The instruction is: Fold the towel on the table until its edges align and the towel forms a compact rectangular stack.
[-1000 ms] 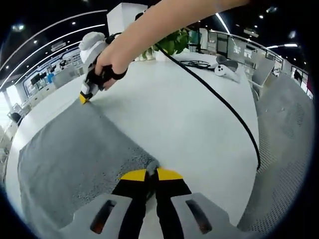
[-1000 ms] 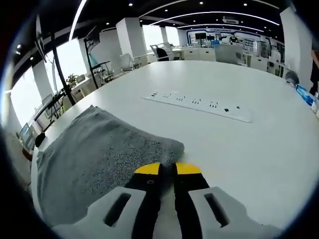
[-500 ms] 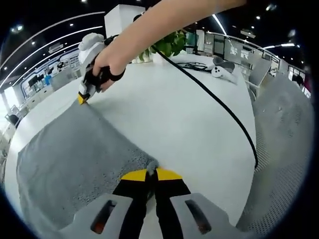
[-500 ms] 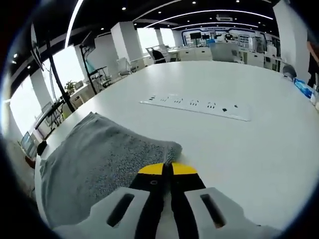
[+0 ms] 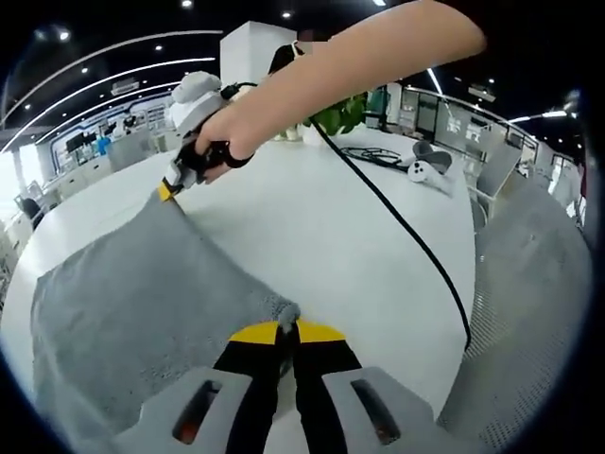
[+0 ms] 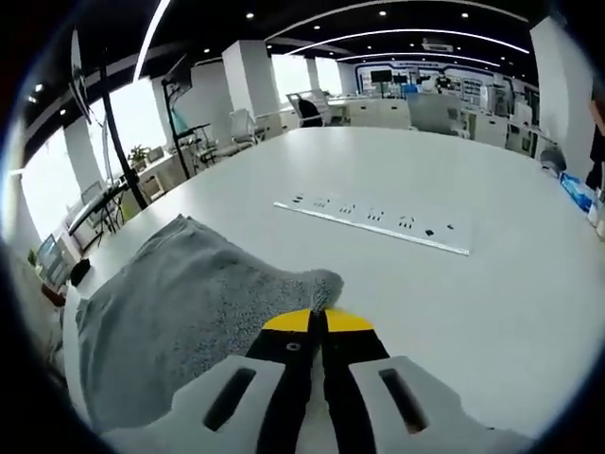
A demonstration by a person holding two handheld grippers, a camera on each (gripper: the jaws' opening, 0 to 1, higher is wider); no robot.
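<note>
— Grey terry cloth, was that the towel [image 5: 142,293]? Where did it lie?

— On the white bench [image 5: 321,236], spread flat across most of its near side. Its two near corners were lifted a little off the bench surface.

— Who had those corners?

— The left hand-held gripper [image 5: 286,331] had its yellow-tipped jaws closed on one corner of the towel, a small tuft of cloth standing up between the tips. The right hand-held gripper [image 6: 316,322] had its jaws pressed together on the other corner in the same way. In the left gripper view that right hand-held gripper [image 5: 168,190] appeared at the far corner of the towel, with a person's hand [image 5: 219,144] wrapped round it and a bare forearm reaching over the bench.

— Anything else near the towel?

— A black cable [image 5: 397,218] ran across the bench beyond the towel. Further from the towel sat a white controller [image 5: 427,172] and a green plant [image 5: 342,112]. In the right gripper view a long white power strip [image 6: 373,219] lay on the bench beyond the towel, well apart from it.
</note>
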